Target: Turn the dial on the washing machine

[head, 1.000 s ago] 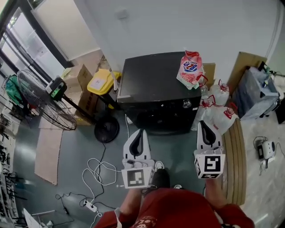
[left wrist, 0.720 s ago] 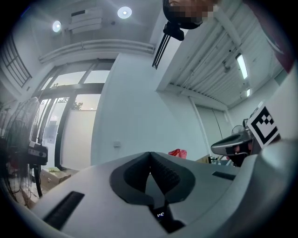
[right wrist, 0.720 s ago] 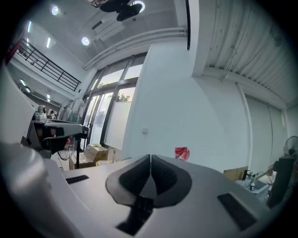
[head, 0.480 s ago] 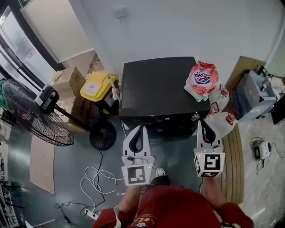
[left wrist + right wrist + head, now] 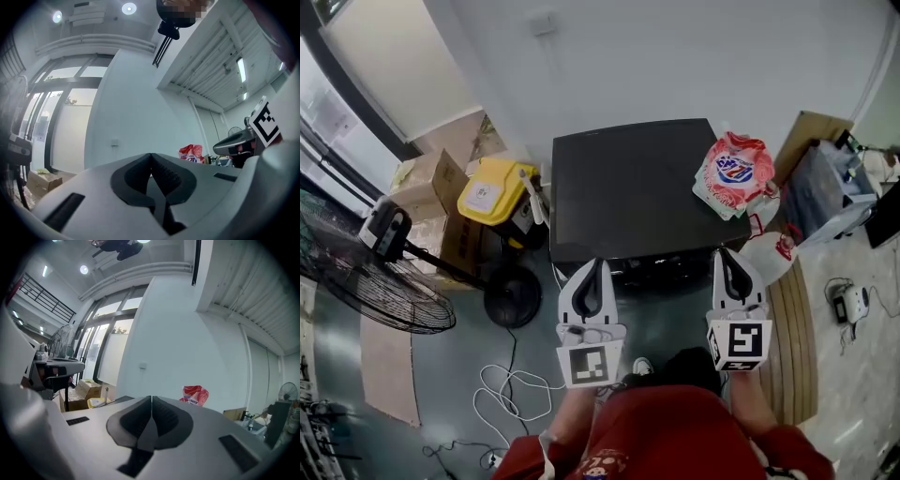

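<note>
The black washing machine (image 5: 628, 187) stands against the white wall, seen from above; only a sliver of its front panel shows, and its dial is hidden from me. My left gripper (image 5: 598, 265) hovers in front of the machine's front edge, left of centre, jaws shut and empty (image 5: 151, 155). My right gripper (image 5: 729, 255) hangs off the machine's front right corner, also shut with nothing held (image 5: 151, 398). Both point toward the wall over the machine's top. A red-and-white bag (image 5: 733, 173) lies on the top's right rear corner, also visible as the bag (image 5: 194, 395) from the right gripper.
A yellow container (image 5: 490, 194) and cardboard boxes (image 5: 441, 178) sit left of the machine. A standing fan (image 5: 375, 281) with its round base (image 5: 511, 297) is at the left. White bags (image 5: 780, 246) and a wooden board (image 5: 792, 347) are on the right. Cables (image 5: 511, 384) lie on the floor.
The view has closed in over the machine: its front face and dial, visible a second ago, have slid out of sight. Both grippers stayed shut and level.
</note>
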`<state>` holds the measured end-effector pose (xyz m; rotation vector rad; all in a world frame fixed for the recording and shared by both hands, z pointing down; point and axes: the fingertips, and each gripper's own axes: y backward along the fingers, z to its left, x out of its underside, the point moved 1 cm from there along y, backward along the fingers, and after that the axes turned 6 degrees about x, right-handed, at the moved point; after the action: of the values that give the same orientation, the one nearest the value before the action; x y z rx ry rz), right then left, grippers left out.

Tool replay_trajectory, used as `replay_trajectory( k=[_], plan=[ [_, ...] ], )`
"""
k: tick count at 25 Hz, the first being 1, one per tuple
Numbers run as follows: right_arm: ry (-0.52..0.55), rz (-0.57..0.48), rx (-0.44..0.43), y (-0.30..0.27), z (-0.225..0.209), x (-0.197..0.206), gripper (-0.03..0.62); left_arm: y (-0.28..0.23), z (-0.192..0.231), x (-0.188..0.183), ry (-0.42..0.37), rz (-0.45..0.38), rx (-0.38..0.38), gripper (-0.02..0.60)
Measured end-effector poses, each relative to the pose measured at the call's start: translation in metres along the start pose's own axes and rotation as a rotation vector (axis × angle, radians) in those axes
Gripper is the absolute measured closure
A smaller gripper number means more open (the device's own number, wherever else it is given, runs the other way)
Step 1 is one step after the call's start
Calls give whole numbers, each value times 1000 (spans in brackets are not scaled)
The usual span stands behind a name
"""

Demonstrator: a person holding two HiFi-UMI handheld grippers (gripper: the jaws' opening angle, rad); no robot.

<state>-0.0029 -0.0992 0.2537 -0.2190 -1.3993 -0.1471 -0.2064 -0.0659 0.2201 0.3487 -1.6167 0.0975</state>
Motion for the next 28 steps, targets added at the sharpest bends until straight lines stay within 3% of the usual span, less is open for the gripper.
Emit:
replay_trajectory(
  k=[10,28],
  plan=[
    [-10,55,8,-24,-18,42,580,-32,-20,38,51,6,40,572],
    [-28,247,45,-37,-47,174,566,-41,-74,144,82,159,116,572]
  ],
)
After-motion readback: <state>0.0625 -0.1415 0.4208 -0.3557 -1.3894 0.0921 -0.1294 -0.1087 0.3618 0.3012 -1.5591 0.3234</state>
